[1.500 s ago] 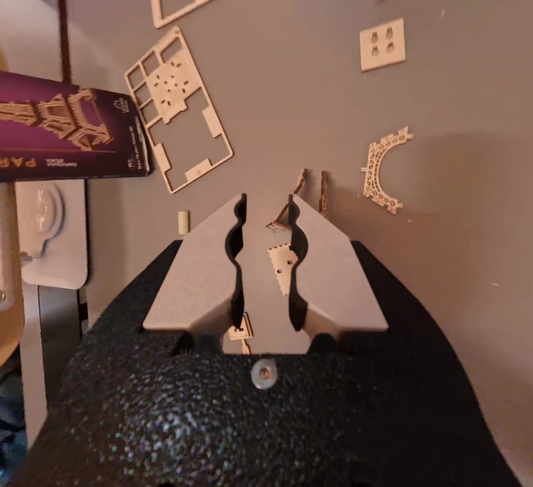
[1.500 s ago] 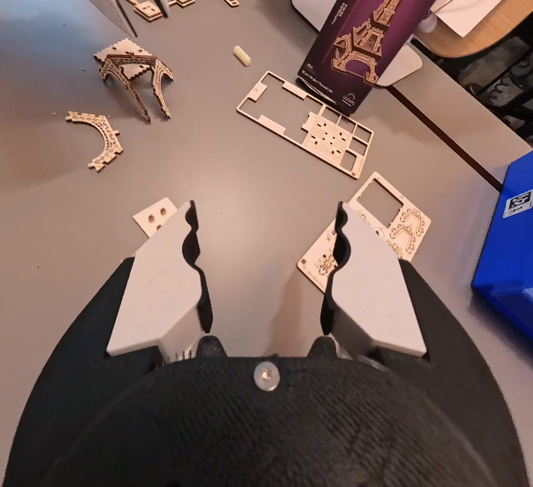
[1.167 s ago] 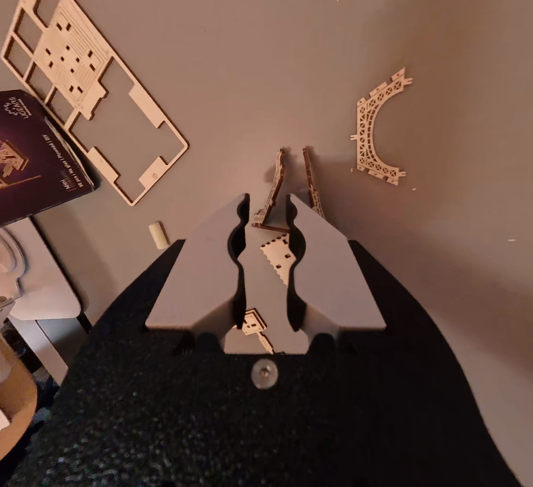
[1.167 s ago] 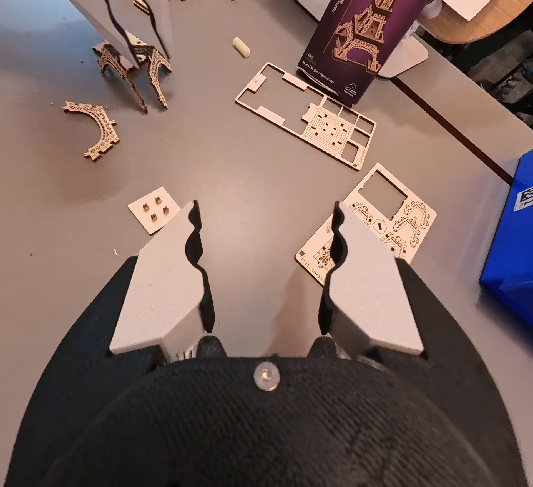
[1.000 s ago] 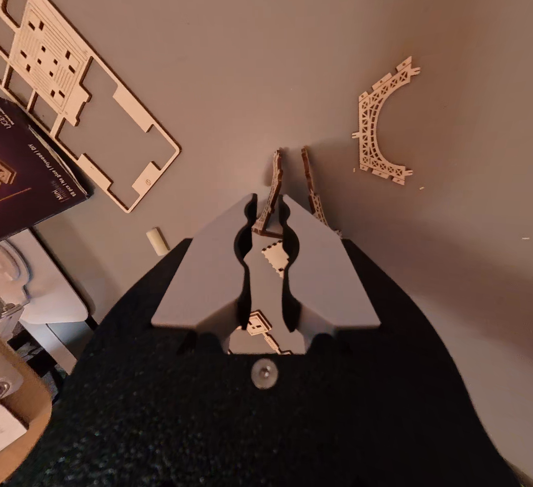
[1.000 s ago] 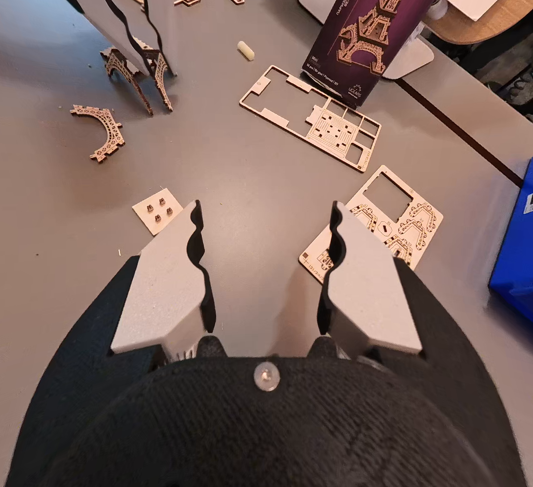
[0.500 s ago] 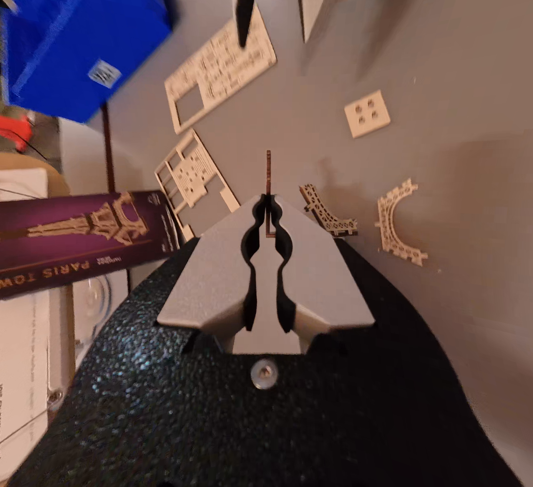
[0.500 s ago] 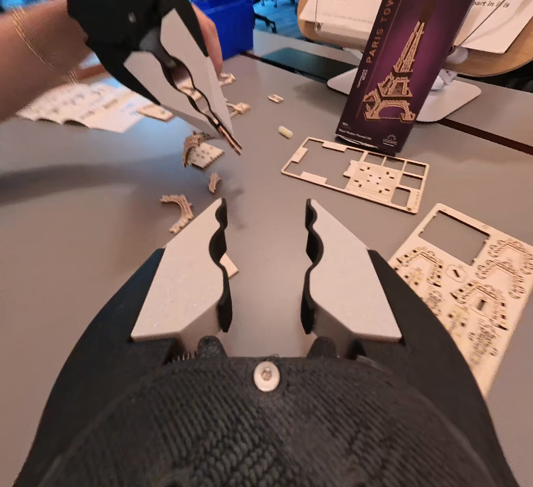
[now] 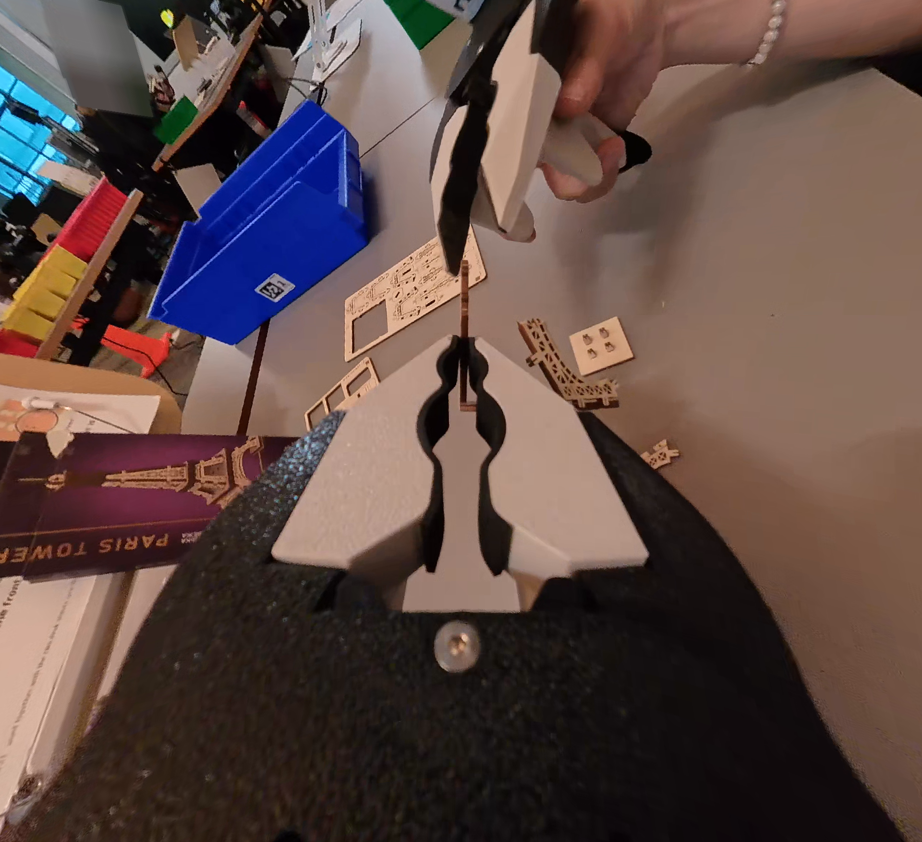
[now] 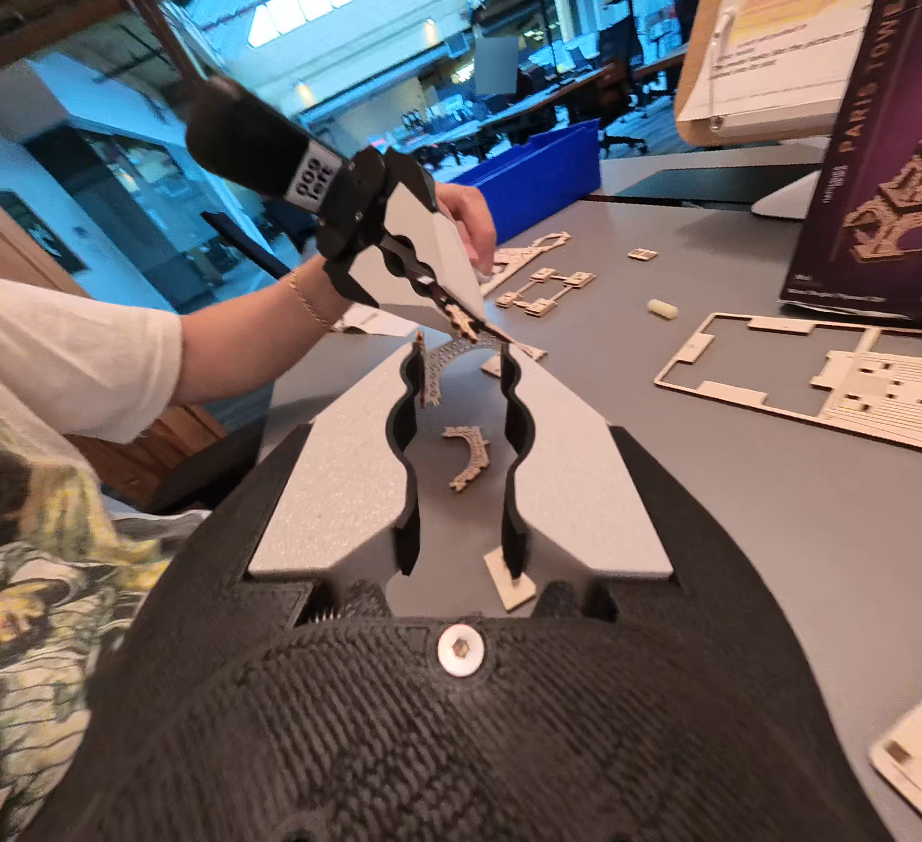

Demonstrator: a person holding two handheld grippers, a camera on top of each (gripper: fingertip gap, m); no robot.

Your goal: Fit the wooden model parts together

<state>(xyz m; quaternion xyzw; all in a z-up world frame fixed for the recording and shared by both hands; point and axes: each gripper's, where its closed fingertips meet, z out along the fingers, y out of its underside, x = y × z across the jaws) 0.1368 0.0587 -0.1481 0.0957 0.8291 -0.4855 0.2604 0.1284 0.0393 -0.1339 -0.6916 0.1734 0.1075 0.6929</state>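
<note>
Left gripper (image 9: 464,344) clamped on a thin wooden arch piece (image 9: 464,309), held edge-on above the desk (image 9: 748,269). Right gripper (image 10: 459,359) spread apart, fingertips flanking the arch, grasping nothing; another arch part (image 10: 469,456) lies on the desk below.

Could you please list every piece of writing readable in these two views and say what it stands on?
I don't copy out writing; these things bear it:
Large print on the purple box.
A small code label on the blue bin.
A white sticker on the right gripper.
A white sticker on the left gripper.
Blurred print on the clipboard sheet.
</note>
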